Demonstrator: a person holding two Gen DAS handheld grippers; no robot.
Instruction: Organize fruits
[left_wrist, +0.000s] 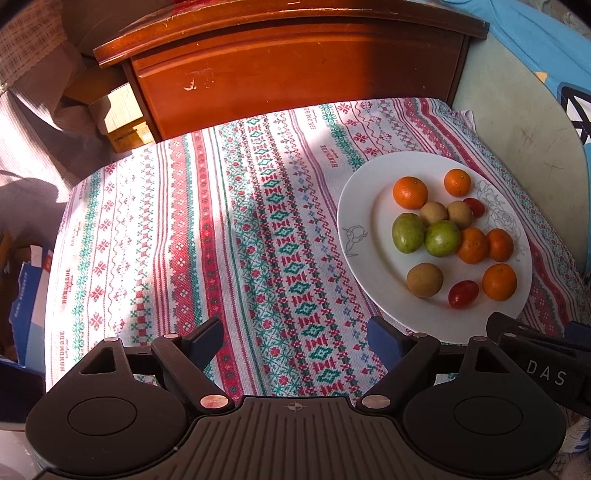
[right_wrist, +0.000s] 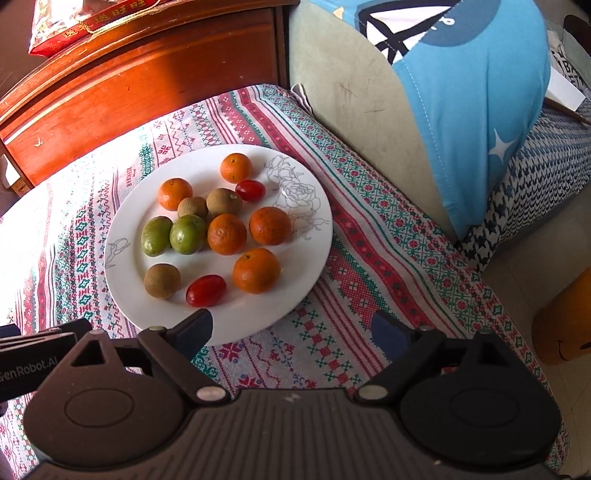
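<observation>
The white plate (right_wrist: 314, 254) on the patterned tablecloth (left_wrist: 184, 240) holds 5 oranges (right_wrist: 226, 234), 2 green fruits (right_wrist: 187, 234), 3 brown fruits (right_wrist: 162, 280) and 2 red tomatoes (right_wrist: 205, 290). Left gripper (left_wrist: 293, 338) and right gripper (right_wrist: 291, 330) hover spread, empty.

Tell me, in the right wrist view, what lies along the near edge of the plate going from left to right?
Brown round fruit → red tomato → orange. All three sit on the white plate, just beyond the open right claw.
</observation>
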